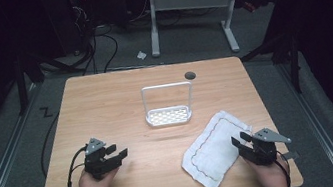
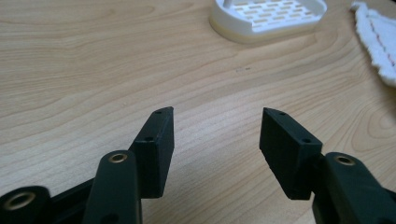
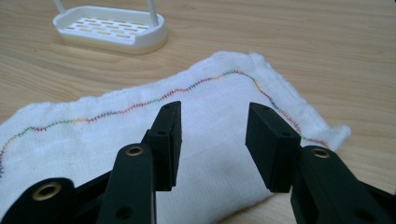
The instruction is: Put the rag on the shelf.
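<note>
White: one cloth, one rack.

A white slotted rack with a tall wire handle stands mid-table, a dark round grommet hole just behind it, a white-legged desk well beyond.

- Left black two-jaw gripper: held in the person's left hand at the near left, pointing forward and to the right, jaws spread wide with nothing between them.
- Right black two-jaw gripper: held in the right hand at the near right, pointing left, jaws spread wide, nothing clamped.
- Both forearms enter from the bottom edge, well apart.
</note>
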Tool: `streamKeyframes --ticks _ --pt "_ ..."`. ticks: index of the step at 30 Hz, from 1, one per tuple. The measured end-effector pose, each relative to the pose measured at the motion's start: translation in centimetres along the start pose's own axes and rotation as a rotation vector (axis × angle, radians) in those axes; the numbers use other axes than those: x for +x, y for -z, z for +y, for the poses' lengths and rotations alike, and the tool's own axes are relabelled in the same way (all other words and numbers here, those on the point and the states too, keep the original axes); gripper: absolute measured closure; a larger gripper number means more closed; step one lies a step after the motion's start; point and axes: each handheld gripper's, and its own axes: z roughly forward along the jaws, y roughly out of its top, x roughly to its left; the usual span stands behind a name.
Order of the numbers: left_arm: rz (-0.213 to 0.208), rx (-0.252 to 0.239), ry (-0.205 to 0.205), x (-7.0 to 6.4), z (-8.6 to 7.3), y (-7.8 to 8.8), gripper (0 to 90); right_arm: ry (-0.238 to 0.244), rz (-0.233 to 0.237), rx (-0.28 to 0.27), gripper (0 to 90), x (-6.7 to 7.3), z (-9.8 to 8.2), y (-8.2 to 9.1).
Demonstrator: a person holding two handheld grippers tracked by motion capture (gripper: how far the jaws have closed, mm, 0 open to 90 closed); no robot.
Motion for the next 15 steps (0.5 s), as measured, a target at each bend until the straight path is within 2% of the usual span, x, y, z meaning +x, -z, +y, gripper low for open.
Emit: streamKeyframes --ticks 2,4,5,10,13,15 --pt "-0.002 0.015 -0.007 -0.2 0.1 -0.3 45.3 0.0 -0.008 0.006 56.1 -0.2 -0.2 0.1" --pt "-0.021 0.003 -0.004 -0.6 0.3 -0.2 45.3 -0.007 -0.013 0.014 56.0 -0.6 -0.5 0.2" --pt "-0.026 -0.005 -0.008 -0.9 0.4 -0.2 45.1 -0.025 -0.007 0.019 56.0 -1.1 -0.8 0.3" --pt "-0.024 -0.003 -0.029 -1.9 0.4 -0.7 45.0 -0.011 -0.002 0.027 56.1 -1.6 -1.0 0.4" --pt "-0.015 0.01 -0.07 -2.8 0.3 -1.0 49.1 -0.025 0.011 0.037 56.5 -2.0 -1.1 0.5" --pt "-0.035 0.019 -0.081 -3.5 0.3 -1.4 51.4 -0.023 0.008 0.047 58.1 -2.1 -1.2 0.7"
